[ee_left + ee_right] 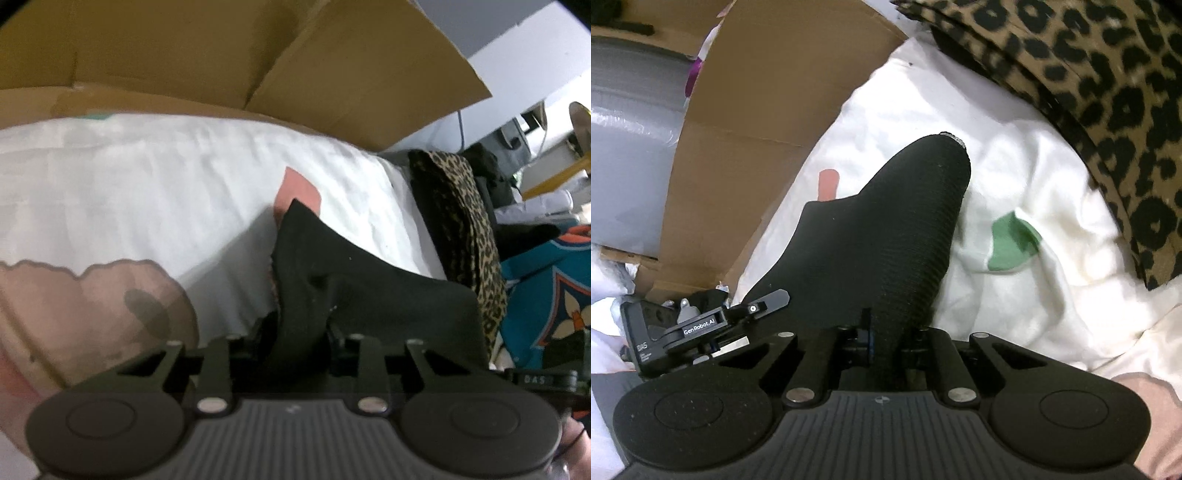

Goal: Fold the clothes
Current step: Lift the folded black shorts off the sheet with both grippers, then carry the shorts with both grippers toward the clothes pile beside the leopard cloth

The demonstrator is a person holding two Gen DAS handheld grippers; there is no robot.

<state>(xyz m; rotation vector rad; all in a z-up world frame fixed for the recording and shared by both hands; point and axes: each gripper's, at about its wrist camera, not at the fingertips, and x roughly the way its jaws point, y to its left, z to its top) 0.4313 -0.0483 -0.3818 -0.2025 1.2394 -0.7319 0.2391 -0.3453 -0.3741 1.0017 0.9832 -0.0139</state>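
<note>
Grippers both angle down over the white bedsheet [166, 177]: the left gripper [295, 332] is clamped on a black garment [332, 266], and the right gripper [886, 332] is pinched shut on its ribbed end, lifted near the sheet's cardboard-side edge. Fingertips are buried in fabric.

Both cams ride right on the tools, angled down, super close to the bed sheet [166, 177]. Left one faces the cardboard [184, 55]; right one faces the leopard-print cloth [1108, 92]. Both catch the black garment [879, 240], the sheet, the cardboard and the leopard cloth.
</note>
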